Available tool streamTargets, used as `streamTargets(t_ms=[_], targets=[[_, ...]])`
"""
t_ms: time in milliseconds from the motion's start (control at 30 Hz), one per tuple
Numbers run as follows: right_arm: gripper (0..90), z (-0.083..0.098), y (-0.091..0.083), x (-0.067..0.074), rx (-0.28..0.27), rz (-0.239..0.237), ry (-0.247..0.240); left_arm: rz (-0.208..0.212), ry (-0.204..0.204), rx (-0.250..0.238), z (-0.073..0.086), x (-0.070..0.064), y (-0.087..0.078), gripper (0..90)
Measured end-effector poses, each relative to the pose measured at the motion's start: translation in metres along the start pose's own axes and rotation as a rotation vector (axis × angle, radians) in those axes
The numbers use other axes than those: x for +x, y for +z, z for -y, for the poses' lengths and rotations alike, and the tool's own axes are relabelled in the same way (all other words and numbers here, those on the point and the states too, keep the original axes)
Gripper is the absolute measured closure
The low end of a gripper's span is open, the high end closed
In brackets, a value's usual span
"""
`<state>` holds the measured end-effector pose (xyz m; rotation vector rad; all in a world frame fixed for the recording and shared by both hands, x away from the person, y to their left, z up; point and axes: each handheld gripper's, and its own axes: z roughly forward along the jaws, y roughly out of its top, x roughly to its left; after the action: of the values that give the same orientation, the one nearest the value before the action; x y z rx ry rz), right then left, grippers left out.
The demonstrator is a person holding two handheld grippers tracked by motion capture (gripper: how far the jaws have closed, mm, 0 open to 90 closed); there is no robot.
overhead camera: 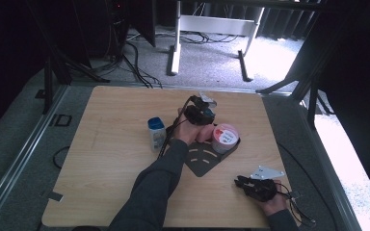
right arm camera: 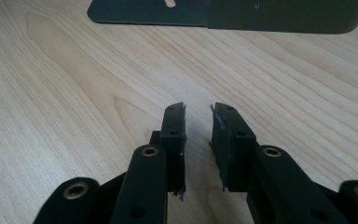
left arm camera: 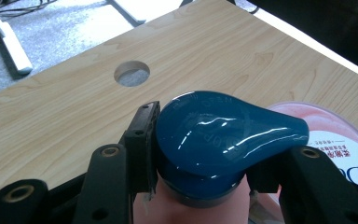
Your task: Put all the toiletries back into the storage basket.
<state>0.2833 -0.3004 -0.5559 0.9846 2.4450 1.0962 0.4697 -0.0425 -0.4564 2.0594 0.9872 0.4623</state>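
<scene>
My left gripper (overhead camera: 206, 120) is near the middle of the table, and in the left gripper view my left gripper (left arm camera: 223, 135) is shut on the glossy blue cap (left arm camera: 214, 135) of a pink bottle (overhead camera: 204, 134). The bottle stands upright beside a pink tub (overhead camera: 225, 137) with a white label (left arm camera: 345, 158), on a dark metal stand (overhead camera: 202, 161). Near the front right edge, my right gripper (overhead camera: 237, 181) lies low over the wood. Its jaws (right arm camera: 199, 112) stand a narrow gap apart with nothing between them.
A small white bottle with a blue cap (overhead camera: 156, 134) stands left of the stand. The stand's edge (right arm camera: 279, 14) lies ahead of the right gripper. A round hole (left arm camera: 132, 73) is cut in the tabletop (overhead camera: 115, 125). Cables trail from both grippers.
</scene>
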Motion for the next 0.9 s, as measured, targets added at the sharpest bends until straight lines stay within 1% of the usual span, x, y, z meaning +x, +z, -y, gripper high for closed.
streamTargets(t_ms=[133,300,533,700,900], targets=[[74.2,0.0,0.0,0.0001,0.0,0.0,0.0,-0.003,-0.012,-0.005,0.0,0.0,0.0004,52.9],[74.2,0.0001,-0.0001,0.0002,0.0,0.0,0.0,-0.003,-0.014,-0.007,0.0006,0.0004,0.0003,52.8],[74.2,0.0001,-0.0001,0.0003,0.0,0.0,-0.001,-0.014,-0.024,-0.026,0.0054,-0.0017,-0.0016,52.7],[74.2,0.0,-0.0001,0.0004,0.0,0.0,-0.001,-0.015,-0.018,-0.025,0.0065,-0.0024,-0.0025,52.6],[74.1,0.0001,-0.0001,0.0004,0.0,0.0,0.0,-0.023,0.01,-0.022,0.0076,-0.0056,-0.0024,52.1]])
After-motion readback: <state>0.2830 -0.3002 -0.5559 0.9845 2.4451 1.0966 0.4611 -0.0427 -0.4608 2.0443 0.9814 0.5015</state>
